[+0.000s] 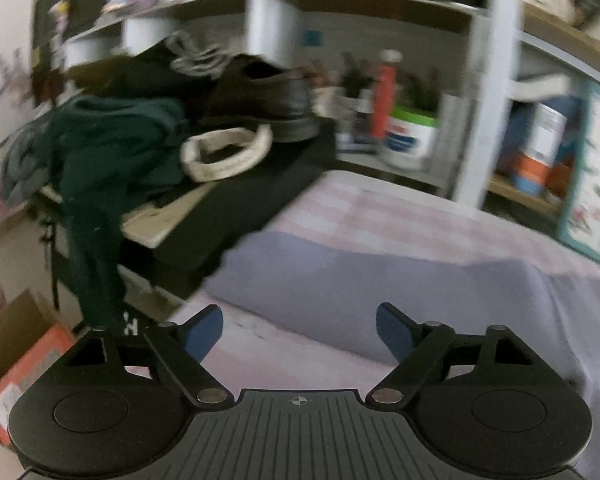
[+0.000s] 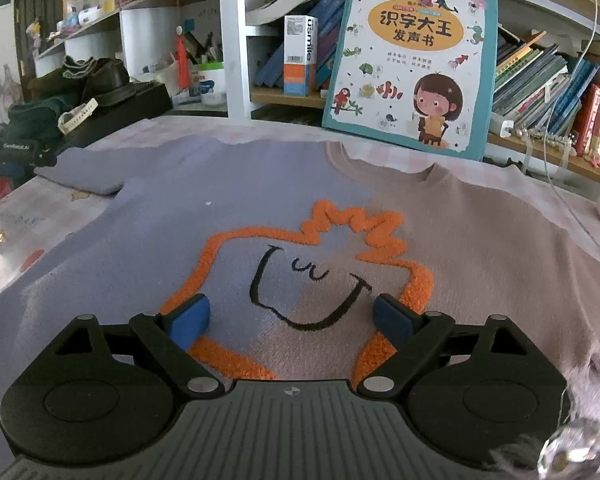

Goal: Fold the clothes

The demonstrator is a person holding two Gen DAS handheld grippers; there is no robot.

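Observation:
A sweater point(image 2: 228, 216), half lavender and half beige, lies flat on the pink-checked table cover point(image 2: 168, 130). An orange fuzzy outline with a drawn smile runs across its chest. My right gripper point(image 2: 292, 318) hovers low over that smile, open, with nothing between its blue pads. The lavender sleeve point(image 2: 100, 172) stretches out to the left. In the blurred left wrist view my left gripper point(image 1: 300, 336) stands open over the cover's near edge, the lavender sleeve point(image 1: 380, 280) just beyond its fingers and untouched.
A side table at the left carries dark green clothes point(image 1: 112, 144), black shoes point(image 1: 268, 96) and a cream band point(image 1: 228, 152). Shelves behind hold jars and books; a big children's book point(image 2: 412, 60) leans at the table's back edge. Cardboard boxes point(image 1: 24, 356) sit on the floor.

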